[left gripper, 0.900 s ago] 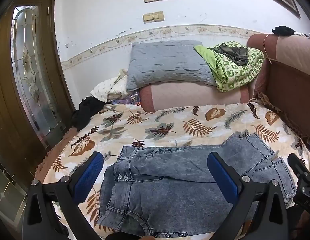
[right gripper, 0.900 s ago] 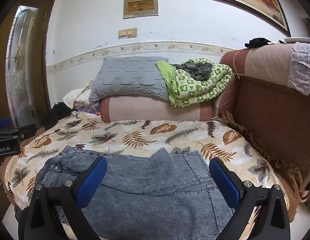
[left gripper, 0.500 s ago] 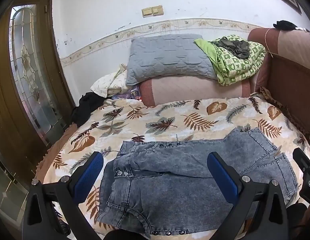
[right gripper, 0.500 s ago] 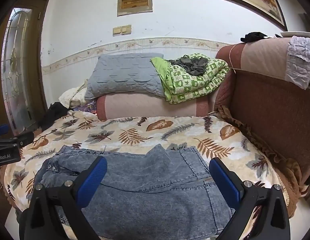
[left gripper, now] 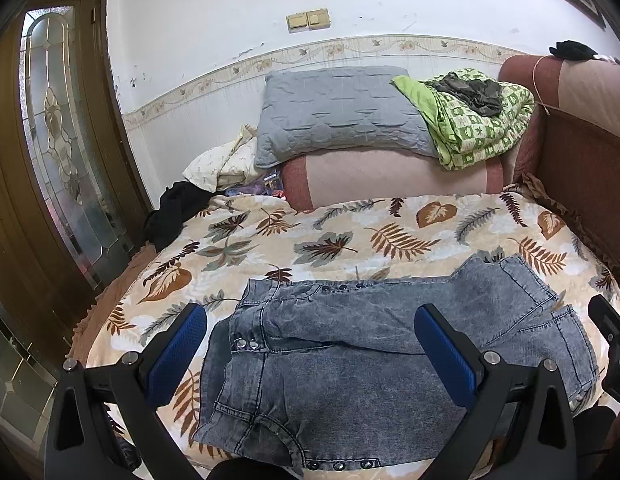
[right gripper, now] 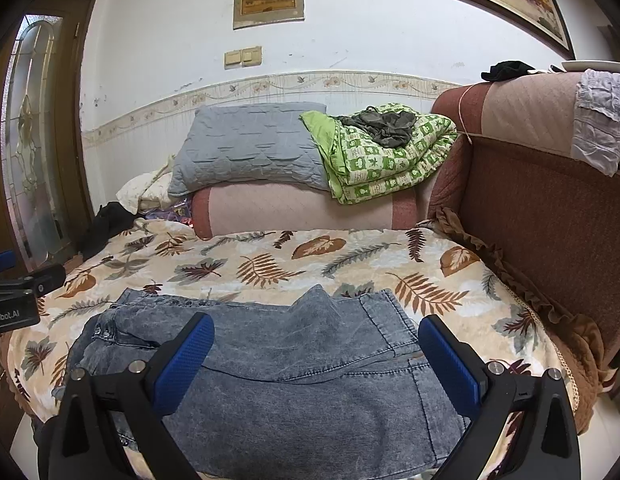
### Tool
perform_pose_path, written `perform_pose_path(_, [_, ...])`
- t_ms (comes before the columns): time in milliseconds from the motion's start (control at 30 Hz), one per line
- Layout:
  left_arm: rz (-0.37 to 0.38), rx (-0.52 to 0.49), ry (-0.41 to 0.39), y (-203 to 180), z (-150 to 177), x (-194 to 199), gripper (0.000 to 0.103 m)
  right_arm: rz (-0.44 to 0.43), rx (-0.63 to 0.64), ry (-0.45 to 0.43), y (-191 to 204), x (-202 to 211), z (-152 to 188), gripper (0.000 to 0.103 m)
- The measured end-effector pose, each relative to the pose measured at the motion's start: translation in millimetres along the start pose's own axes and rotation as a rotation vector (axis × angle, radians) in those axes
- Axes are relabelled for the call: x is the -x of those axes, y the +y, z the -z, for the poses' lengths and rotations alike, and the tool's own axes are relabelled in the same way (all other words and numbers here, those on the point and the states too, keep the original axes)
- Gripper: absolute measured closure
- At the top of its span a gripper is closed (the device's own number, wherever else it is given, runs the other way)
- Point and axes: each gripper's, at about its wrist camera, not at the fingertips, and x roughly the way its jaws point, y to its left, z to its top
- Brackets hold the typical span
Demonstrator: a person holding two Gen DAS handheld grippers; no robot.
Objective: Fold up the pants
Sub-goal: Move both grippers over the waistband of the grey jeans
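The grey denim pants (left gripper: 390,360) are lying already doubled over on the leaf-print bedspread (left gripper: 350,236), nearer than the grey pillow (left gripper: 338,112). The denim is looking soft, fairly heavy and not slippery; the hem and waistband corners seem the best holds. The left gripper (left gripper: 310,354) and right gripper (right gripper: 316,360) are hovering above the pants, jaws spread wide, gripping nothing.

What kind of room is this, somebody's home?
Most likely a lived-in room in a home. A leaf-print cover is spread over a sofa or daybed, with a grey pillow and a folded green quilt stacked behind, and jeans laid out for folding.
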Motion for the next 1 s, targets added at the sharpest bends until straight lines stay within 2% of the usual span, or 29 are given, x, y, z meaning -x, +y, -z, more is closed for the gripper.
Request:
perform_pose_path(200, [0.004, -0.003, 0.035, 3, 6, -14, 0.0, 0.02, 0.007, 0.013, -6, -4, 2, 0.0])
perform_pose_path(333, [-0.019, 0.018, 0.097, 13, 16, -32, 0.0, 0.062, 0.017, 0.031, -19, -11, 4, 0.0])
perform_pose_path(433, [-0.042, 0.025, 0.124, 17, 21, -41, 0.0, 0.09, -0.023, 0.065, -34, -19, 6, 0.0])
perform_pose_path(700, [-0.031, 0.016, 0.129, 12, 19, -43, 0.0, 0.153, -0.016, 0.098, -28, -23, -2, 0.0])
perform_pose_path(1000, [-0.011, -0.017, 0.139, -3, 19, -47, 0.0, 0.163, 0.025, 0.102, -19, -26, -3, 0.0])
